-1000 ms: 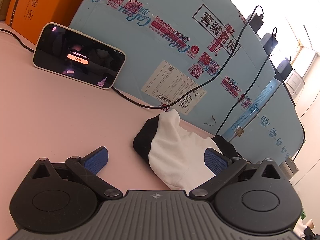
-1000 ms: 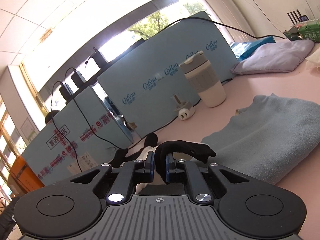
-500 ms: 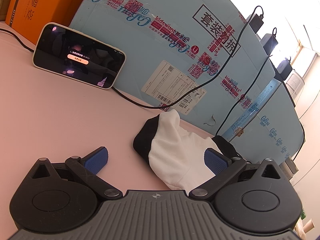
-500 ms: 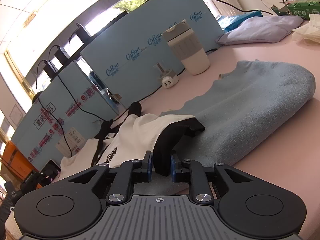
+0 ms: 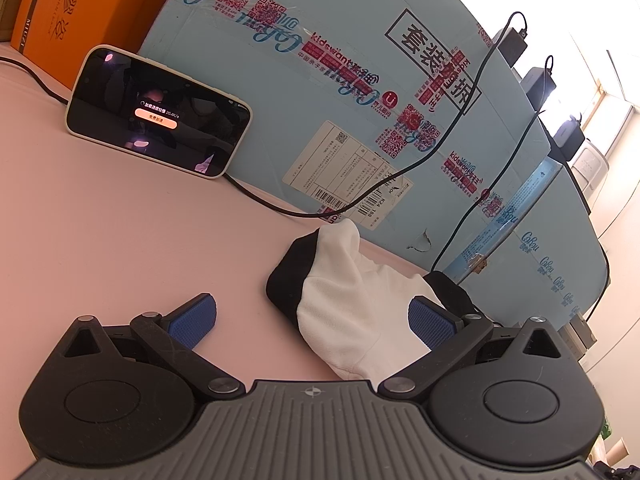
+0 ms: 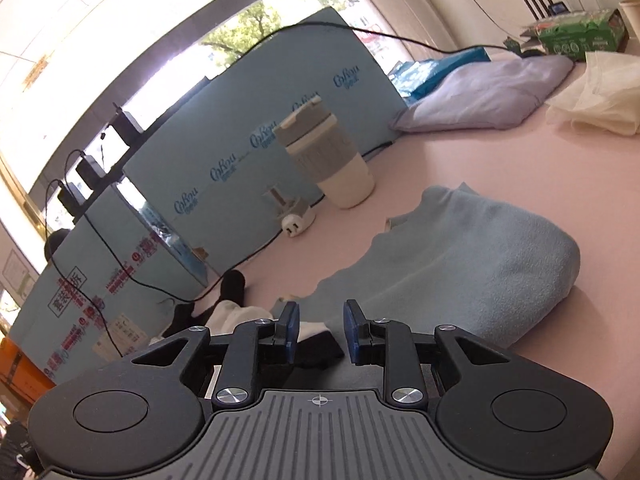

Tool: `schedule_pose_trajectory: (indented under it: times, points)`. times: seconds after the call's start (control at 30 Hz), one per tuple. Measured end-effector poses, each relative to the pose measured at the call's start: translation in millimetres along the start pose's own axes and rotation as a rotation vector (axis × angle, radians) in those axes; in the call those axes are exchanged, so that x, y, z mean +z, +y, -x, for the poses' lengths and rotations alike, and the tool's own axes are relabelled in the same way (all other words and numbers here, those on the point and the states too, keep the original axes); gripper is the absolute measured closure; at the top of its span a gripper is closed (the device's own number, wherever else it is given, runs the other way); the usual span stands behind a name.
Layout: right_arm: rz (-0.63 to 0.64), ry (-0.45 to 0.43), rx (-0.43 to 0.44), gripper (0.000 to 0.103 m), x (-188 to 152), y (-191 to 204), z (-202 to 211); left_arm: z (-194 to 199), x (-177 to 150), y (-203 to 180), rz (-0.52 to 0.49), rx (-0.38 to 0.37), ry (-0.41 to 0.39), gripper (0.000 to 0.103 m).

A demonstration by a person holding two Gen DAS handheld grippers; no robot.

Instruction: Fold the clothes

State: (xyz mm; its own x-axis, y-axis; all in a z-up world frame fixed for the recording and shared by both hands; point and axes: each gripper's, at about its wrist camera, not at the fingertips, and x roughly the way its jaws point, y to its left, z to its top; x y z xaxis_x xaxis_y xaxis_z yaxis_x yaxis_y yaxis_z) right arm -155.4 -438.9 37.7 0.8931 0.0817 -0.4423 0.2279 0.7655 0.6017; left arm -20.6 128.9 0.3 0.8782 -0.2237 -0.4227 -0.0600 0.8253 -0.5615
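A white garment with black cuffs lies on the pink table in the left wrist view, one sleeve end reaching between the wide-apart blue pads of my left gripper, which stands open and does not press it. In the right wrist view my right gripper has its jaws opening; the black edge of the white garment lies low behind the pads, free of them. The garment's white body lies left of that gripper. A folded light-blue towel lies just ahead and right of it.
A phone leans on the light-blue cardboard wall with cables along it; an orange box stands at the far left. A lidded cup, a white plug adapter, a lilac folded cloth and a cream cloth stand further back.
The right gripper let go of the black sleeve edge, its jaws spreading, and drew back to the right over the towel's edge. The left gripper stayed still and open.
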Motion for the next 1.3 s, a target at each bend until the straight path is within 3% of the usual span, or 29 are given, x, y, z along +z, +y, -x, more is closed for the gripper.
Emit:
schedule_pose_trajectory:
  times: [0.27,1.1,1.3]
  points:
    - [-0.037,0.055,0.0,0.065,-6.3,-1.5,-20.4,0.0,0.1,0.3,0.0,-0.001,0.001,0.0]
    - [0.083,0.061,-0.026,0.065,-14.1,14.3,-38.1,-0.5,-0.2,0.6,0.001,-0.002,0.001,0.0]
    - [0.17,0.048,-0.045,0.066,-20.4,20.8,-39.9,-0.5,0.0,0.6,0.0,-0.002,0.001,0.0]
